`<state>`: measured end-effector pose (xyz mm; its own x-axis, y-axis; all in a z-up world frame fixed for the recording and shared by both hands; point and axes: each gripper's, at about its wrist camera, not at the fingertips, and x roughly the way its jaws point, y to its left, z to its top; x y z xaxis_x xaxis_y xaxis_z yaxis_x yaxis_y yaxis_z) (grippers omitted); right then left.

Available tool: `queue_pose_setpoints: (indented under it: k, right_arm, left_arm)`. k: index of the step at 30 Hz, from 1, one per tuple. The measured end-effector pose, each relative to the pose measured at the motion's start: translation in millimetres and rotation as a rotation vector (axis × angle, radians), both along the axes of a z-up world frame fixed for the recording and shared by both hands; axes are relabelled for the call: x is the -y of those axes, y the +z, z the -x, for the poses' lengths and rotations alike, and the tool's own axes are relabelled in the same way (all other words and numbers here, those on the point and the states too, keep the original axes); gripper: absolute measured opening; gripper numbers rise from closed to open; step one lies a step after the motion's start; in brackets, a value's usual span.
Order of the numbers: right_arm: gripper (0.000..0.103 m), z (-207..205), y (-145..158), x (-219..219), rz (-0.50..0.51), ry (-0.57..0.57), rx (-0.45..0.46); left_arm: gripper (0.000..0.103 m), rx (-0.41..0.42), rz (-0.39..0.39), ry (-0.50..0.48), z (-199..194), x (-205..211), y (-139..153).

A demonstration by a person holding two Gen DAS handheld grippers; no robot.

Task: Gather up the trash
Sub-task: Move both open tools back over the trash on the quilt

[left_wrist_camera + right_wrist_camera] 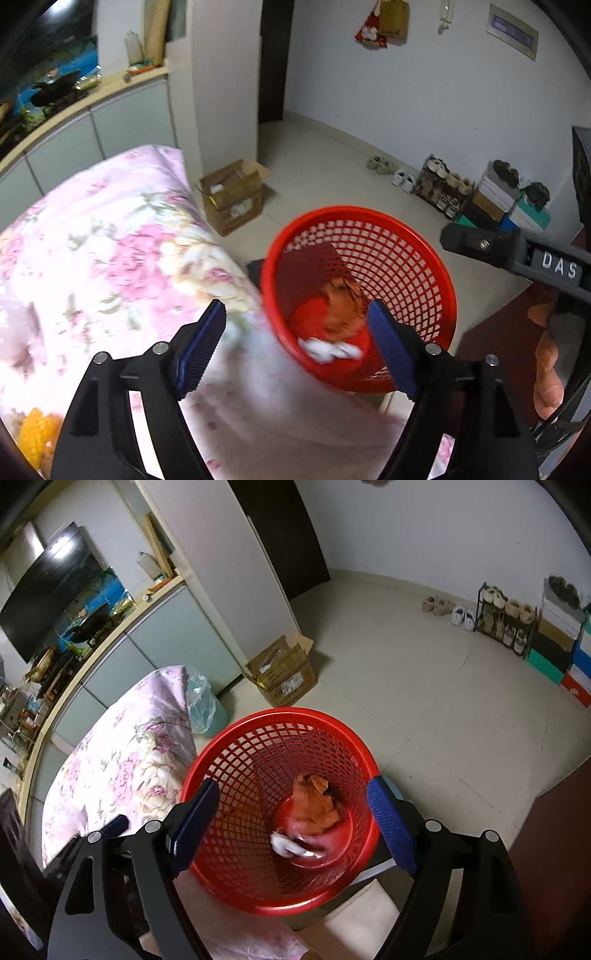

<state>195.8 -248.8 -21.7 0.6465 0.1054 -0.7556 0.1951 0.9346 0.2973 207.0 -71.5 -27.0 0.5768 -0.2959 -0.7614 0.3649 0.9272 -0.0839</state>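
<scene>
A red mesh wastebasket (399,254) stands on the floor beside the bed; it also shows in the right wrist view (236,775). Inside lie a crumpled orange wrapper (341,306) (314,805) and a white crumpled tissue (328,349) (291,847). My left gripper (297,347) is open and empty, over the bed edge and the basket's near rim. My right gripper (291,827) is open and empty, directly above the basket's mouth. A yellow object (35,432) lies on the bedspread at lower left.
A pink floral bedspread (92,258) (122,746) lies left of the basket. A cardboard box (232,195) (284,675) stands on the floor behind it. A bin with a clear bag (203,705) stands by the bed. A shoe rack (443,188) (506,624) and boxes line the far wall.
</scene>
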Motion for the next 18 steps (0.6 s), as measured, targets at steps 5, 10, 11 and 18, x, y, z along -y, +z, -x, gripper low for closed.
queue_pose_setpoints:
  k: [5, 10, 11, 18]
  right_arm:
    - [0.079, 21.3, 16.3, -16.6, 0.071, 0.008, 0.075]
    - [0.079, 43.6, 32.9, -37.6, 0.141, 0.036, 0.164]
    - [0.079, 48.6, 35.6, -43.4, 0.153, 0.049, 0.180]
    - [0.079, 75.1, 48.7, -84.1, 0.185, 0.179, 0.261]
  left_arm:
    - [0.079, 0.051, 0.012, 0.053, 18.5, -21.9, 20.0]
    - [0.080, 0.102, 0.008, 0.089, 40.0, -36.6, 36.0]
    - [0.080, 0.110, 0.007, 0.092, 44.2, -38.3, 38.2]
    - [0.081, 0.176, -0.023, 0.103, 81.0, -53.8, 53.7]
